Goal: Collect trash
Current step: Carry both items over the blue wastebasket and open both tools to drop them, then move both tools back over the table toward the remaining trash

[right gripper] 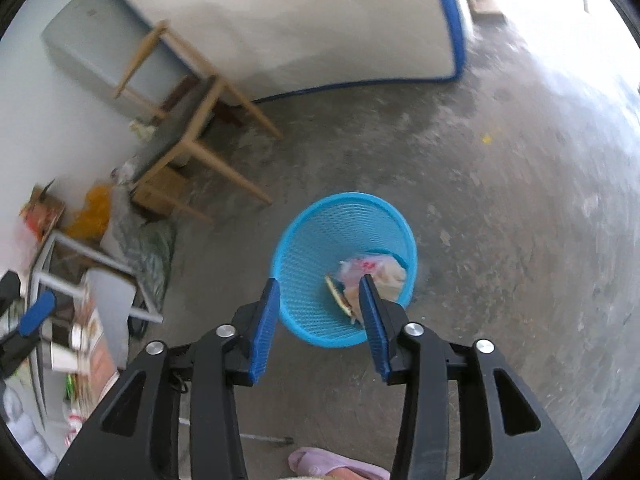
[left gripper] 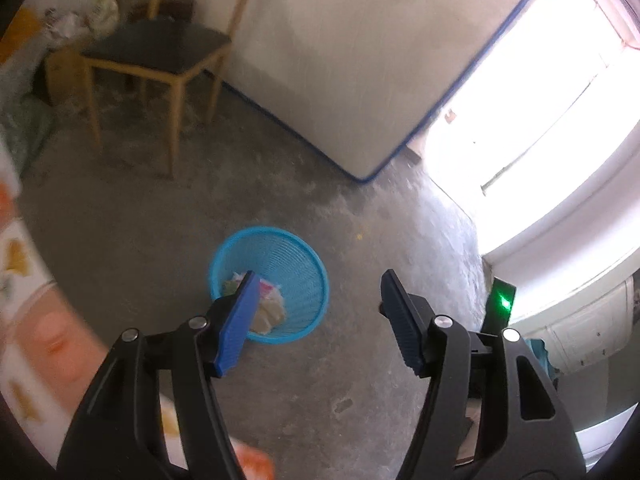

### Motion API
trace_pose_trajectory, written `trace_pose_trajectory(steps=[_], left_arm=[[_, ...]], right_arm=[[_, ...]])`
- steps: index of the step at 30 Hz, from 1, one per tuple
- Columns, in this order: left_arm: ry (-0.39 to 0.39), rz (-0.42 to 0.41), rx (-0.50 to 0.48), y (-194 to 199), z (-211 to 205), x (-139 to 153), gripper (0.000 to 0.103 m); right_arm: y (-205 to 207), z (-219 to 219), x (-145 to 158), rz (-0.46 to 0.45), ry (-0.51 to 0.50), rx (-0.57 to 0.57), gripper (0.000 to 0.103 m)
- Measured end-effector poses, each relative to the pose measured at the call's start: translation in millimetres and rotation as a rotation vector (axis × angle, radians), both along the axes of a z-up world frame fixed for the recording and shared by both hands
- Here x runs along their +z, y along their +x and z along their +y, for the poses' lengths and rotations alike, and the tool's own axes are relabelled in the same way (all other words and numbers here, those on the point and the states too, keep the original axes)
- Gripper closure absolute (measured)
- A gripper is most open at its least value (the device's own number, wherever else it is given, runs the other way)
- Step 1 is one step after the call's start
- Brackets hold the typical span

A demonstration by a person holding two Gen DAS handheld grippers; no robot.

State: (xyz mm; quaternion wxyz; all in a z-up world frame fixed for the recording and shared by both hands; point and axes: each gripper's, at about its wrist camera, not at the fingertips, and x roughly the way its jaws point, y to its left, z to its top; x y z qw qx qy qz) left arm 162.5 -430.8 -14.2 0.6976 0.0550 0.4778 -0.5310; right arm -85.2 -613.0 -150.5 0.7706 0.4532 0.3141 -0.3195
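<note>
A big white mattress (left gripper: pixel 352 64) edged in blue leans upright at the far side of the bare concrete floor (right gripper: pixel 500 208), with a wooden chair (left gripper: pixel 160 60) beside it and a heap of boxes and bags in the corner behind. Out in the open floor, well clear of both, stands the blue mesh basket (right gripper: pixel 320 240), and the trash (right gripper: pixel 372 276) lies in its bottom: crumpled whitish wrappers with a bit of pink print, and what looks like a flat card scrap. I'd judge it all featherlight, soft and crinkly, nothing breakable; any more like it is best pinched at a raised fold, since a flat sheet would slide. Both tongs hang above the basket with nothing in them: the left tongs (left gripper: pixel 316 308) spread wide, the right tongs (right gripper: pixel 320 312) parted more narrowly.
</note>
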Motion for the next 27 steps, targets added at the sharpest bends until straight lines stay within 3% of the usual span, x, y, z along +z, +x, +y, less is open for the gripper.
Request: trace_pose_trajectory(steps=[9,17,24,27], left_arm=[[-0.078,-0.1,0.206,9,133,69,0.034],[-0.094,-0.178,0.445,26,273,100,0.027],[-0.113,-0.235,0.8,38,444,106,0.026],[-0.114,-0.218,0.971,44,512,97,0.026]], right_arm=[[25,62,75,-0.038,-0.094,0.232,0.053],[73,128,126,-0.083,-0.135,0.466,0.048],[140,212,182,-0.154,-0.193,0.766,0.042],[178,260,205,-0.196,-0.192,0.912,0.04]])
